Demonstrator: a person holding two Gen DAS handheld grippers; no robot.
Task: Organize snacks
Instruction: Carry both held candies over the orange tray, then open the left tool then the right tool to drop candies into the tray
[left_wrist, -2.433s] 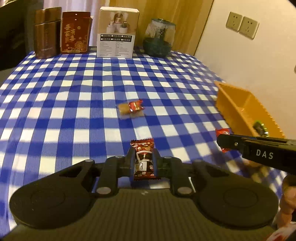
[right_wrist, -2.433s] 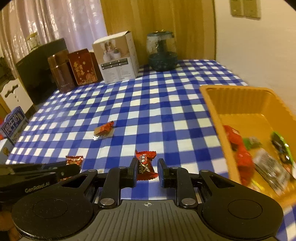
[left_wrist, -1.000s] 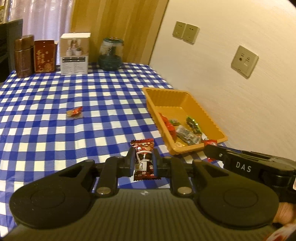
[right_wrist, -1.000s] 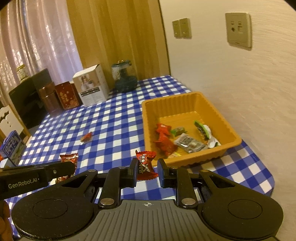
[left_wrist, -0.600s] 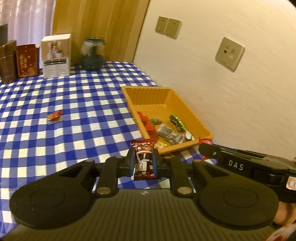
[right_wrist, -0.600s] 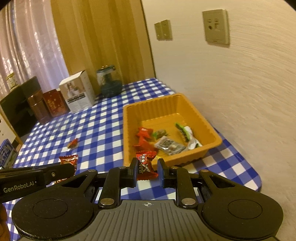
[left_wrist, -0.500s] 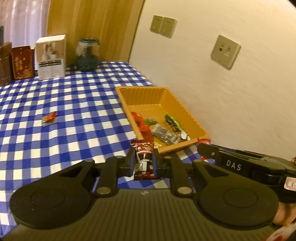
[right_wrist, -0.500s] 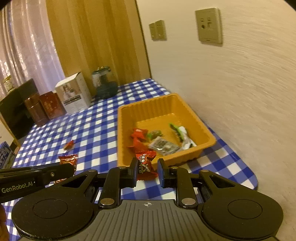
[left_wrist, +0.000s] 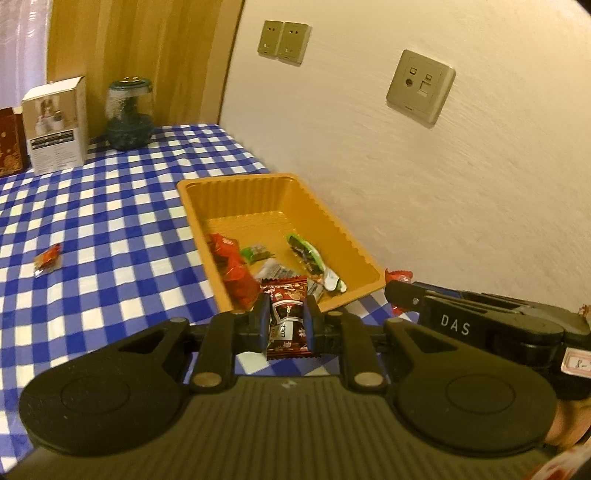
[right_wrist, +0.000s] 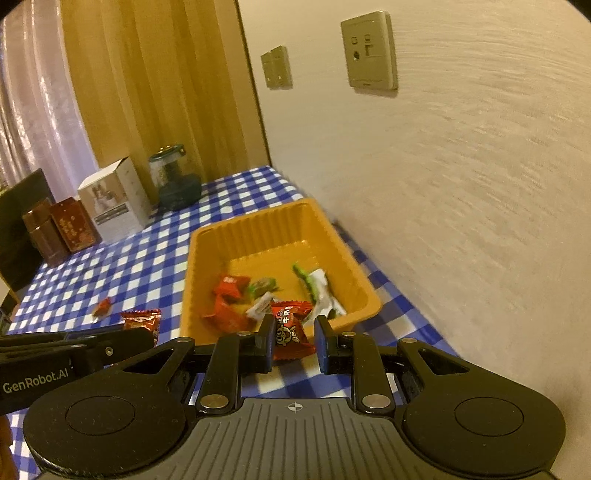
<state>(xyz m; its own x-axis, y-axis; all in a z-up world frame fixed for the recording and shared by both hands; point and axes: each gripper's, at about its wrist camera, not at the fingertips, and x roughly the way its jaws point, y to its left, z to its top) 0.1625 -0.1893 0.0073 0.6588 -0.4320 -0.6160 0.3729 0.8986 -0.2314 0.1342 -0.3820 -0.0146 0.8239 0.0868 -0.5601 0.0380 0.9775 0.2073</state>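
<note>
Left gripper (left_wrist: 287, 322): clamped on dark red-brown foil candy (left_wrist: 287, 318). Right gripper (right_wrist: 294, 340): jaws parted, bright red wrapped candy (right_wrist: 290, 330) against left pad only. Beyond: ribbed orange plastic tray (right_wrist: 258, 229) containing assorted wrapped snacks. Farther left: small red sweet (left_wrist: 47, 257) on blue-checked tablecloth (left_wrist: 110, 206).

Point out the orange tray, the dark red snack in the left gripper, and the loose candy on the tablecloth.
orange tray (left_wrist: 236, 182), left wrist view, far rim.
dark red snack (left_wrist: 288, 319), left wrist view, wrapper middle.
loose candy (left_wrist: 48, 256), left wrist view, red wrapper centre.
</note>
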